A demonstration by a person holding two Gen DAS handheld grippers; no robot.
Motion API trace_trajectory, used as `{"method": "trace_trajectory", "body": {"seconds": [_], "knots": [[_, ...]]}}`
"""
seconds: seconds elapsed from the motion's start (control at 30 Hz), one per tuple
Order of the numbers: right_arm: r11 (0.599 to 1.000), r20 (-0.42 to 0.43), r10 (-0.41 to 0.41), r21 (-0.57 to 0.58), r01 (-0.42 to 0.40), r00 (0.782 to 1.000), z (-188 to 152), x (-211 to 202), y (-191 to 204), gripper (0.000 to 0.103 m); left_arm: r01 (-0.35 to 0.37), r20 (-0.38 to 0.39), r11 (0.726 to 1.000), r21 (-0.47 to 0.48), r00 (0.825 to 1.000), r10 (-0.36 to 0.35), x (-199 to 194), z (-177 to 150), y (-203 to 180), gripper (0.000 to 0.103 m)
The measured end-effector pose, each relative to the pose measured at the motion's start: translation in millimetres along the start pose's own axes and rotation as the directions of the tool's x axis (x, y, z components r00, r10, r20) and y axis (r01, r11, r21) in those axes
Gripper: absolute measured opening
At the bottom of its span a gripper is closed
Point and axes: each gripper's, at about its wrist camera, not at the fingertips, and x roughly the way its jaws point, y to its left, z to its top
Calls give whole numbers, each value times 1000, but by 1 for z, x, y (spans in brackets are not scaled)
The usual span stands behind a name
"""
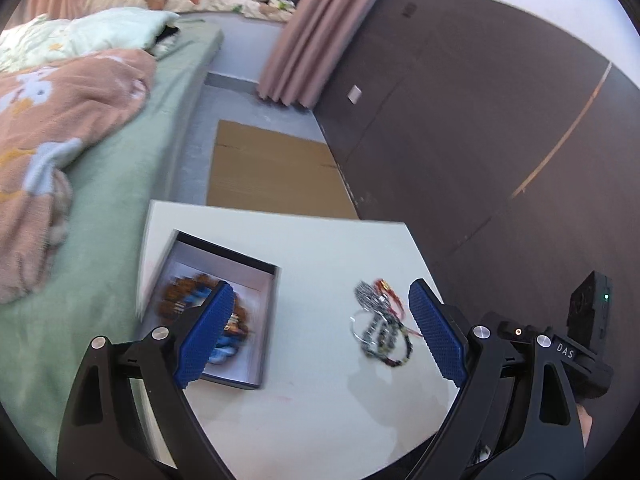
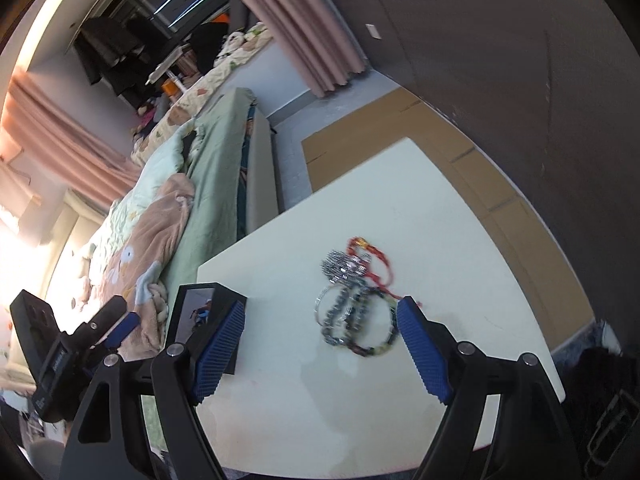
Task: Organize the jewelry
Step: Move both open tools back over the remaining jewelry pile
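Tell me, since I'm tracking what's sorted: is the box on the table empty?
No: the left wrist view shows brown and blue beaded jewelry lying inside the open box, while a separate pile of bracelets sits on the table.

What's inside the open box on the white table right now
Inside the open box lies a blurred heap of beaded jewelry, brown and blue. The left gripper finger covers part of the heap, so what lies beneath it cannot be seen.

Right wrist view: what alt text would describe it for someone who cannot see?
Open blue-padded gripper holds nothing above a white table, pointing toward a pile of bracelets. An open box sits at left, a bed beyond.
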Motion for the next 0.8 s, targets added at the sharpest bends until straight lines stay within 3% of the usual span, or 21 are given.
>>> {"method": "trace_trajectory", "body": {"seconds": [0.13,0.3,0.5,0.8], "knots": [[998,-4,6,66,-6,1000,-1,-4,-24,77,7,-44,999,43,999,-5,23,-10,-25,88],[998,-27,8,69,-6,1000,0,2,-36,77,0,-122,995,97,992,12,57,-26,-49,88],[993,-76,-12,114,21,997,7,22,-56,77,-19,-197,993,116,980,42,98,-38,-62,88],[988,-57,2,153,7,998,19,15,-76,77,-56,-268,979,197,957,109,144,-58,-79,84]]}}
